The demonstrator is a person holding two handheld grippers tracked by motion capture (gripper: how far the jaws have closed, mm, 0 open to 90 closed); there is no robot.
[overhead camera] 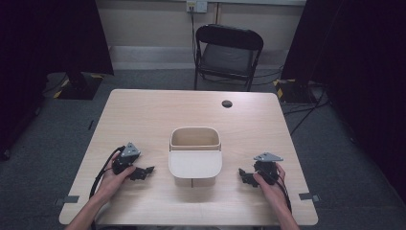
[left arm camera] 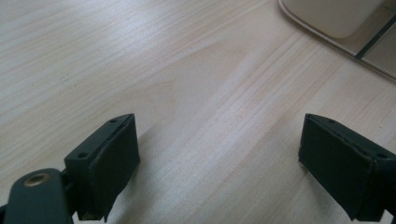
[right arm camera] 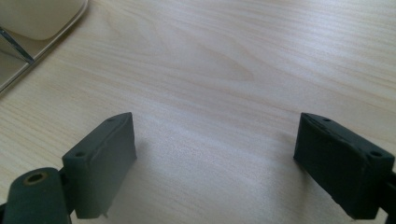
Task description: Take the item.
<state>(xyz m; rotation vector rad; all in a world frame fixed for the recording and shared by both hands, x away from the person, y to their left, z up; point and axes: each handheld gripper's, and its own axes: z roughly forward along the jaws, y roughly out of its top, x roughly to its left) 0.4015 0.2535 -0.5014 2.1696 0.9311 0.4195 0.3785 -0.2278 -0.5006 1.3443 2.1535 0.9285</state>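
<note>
A light wooden table is seen carrying a beige bin with its lid hanging down the near side, set near the table's middle. The bin is placed between the two grippers, near each but touched by neither. The left gripper is rested on the tabletop, jaws held wide apart with nothing between them. The right gripper is likewise spread wide and empty.
</note>
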